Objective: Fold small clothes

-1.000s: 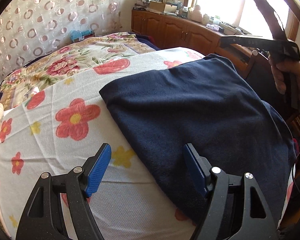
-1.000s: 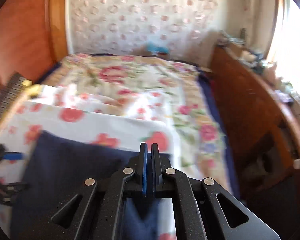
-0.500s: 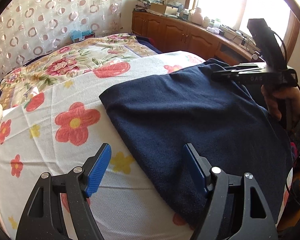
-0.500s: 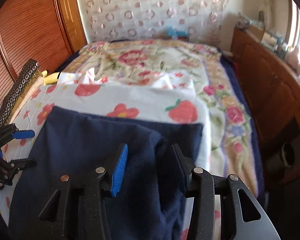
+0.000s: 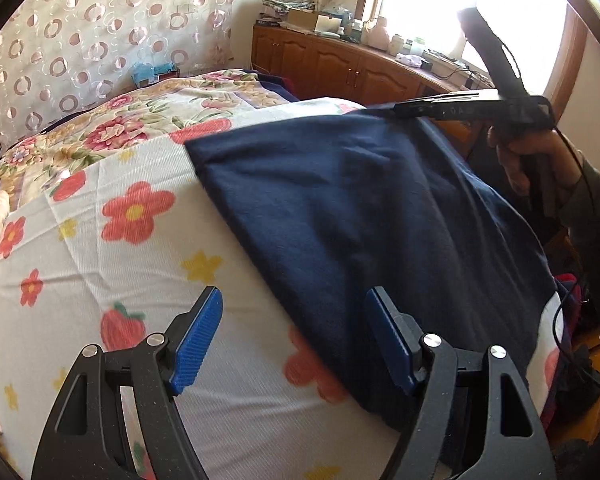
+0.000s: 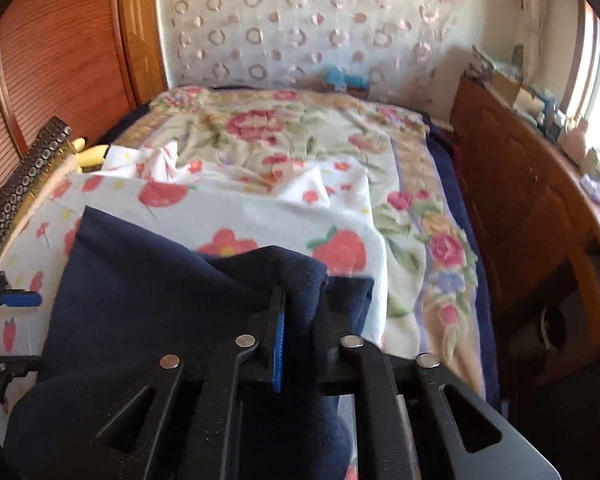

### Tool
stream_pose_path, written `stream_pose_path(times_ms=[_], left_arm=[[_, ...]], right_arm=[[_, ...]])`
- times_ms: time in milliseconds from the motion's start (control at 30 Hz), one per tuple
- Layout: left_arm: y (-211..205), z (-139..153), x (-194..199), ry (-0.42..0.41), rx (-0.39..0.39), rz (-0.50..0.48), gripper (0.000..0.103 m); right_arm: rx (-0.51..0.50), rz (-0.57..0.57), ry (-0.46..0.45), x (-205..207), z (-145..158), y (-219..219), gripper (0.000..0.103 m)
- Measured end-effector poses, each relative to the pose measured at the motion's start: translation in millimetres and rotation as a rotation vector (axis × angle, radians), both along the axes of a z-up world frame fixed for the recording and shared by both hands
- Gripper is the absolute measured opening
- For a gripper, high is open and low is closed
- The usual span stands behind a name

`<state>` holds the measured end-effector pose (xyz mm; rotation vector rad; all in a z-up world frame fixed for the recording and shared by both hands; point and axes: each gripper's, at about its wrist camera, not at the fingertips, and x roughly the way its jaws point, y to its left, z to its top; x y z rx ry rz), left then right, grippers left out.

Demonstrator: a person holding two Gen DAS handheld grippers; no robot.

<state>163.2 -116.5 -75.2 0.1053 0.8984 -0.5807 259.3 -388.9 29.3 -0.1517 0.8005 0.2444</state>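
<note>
A navy blue garment (image 5: pixel 364 216) lies spread on a white flowered sheet (image 5: pixel 112 264) on the bed. My left gripper (image 5: pixel 296 336) is open, low over the garment's near left edge, its right finger above the cloth and its left finger over the sheet. My right gripper (image 6: pixel 302 316) is shut on a bunched fold of the navy garment (image 6: pixel 148 292) at its far right corner and lifts it slightly. It also shows in the left wrist view (image 5: pixel 400 109), held by a hand at the garment's far edge.
A floral quilt (image 6: pixel 284 132) covers the bed beyond the sheet. A wooden cabinet (image 5: pixel 340 68) with clutter runs along the right side under the window. A wooden wardrobe (image 6: pixel 52 60) stands at the left. A patterned curtain (image 6: pixel 300 20) hangs behind the bed.
My right gripper came down open over the garment's far corner and has closed on a fold of it. My left gripper stayed open, shifting slightly back toward the near edge.
</note>
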Motion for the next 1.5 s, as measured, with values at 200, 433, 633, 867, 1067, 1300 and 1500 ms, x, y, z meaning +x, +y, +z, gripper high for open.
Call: stream_pose_path(times_ms=[200,433,633,867,1067,1300,1500], left_arm=[[0.7,3.2,-31.2,-0.011,-0.007,-0.006,0.075],[-1.8,7.3,-60.0,-0.04,-0.028,-0.01,0.075],[-7.8,6.3,-75.3,-0.046,-0.019,-0.013,0.075],[-6.9,5.7,-89.1,-0.026,-0.02,-0.004,0.075],[-11.9,-5.7,-98.5,0.021,-0.019,-0.025,0.075],[-9.7,-12.1,-102.9,0.063,-0.064,-0.043,0.06],[-8.3,-14.1,-107.0,0.124,-0.13,-0.083,0.032]], right_arm=[[0.005,-0.052,-0.043,-52.3,0.0,-18.7,0.042],[0.043,-0.061,-0.037,-161.3,-16.4,-2.5,0.042],[0.073,-0.036,0.011,-195.6,-33.3,1.3,0.037],[0.024,-0.048,-0.064,-215.1,-25.0,-6.1,0.003],[-0.001,-0.076,-0.084,-218.6,-22.7,-13.3,0.004],[-0.01,-0.09,-0.075,-218.0,-34.4,-0.8,0.004],[-0.025,-0.091,-0.097,-226.5,-33.3,2.1,0.035]])
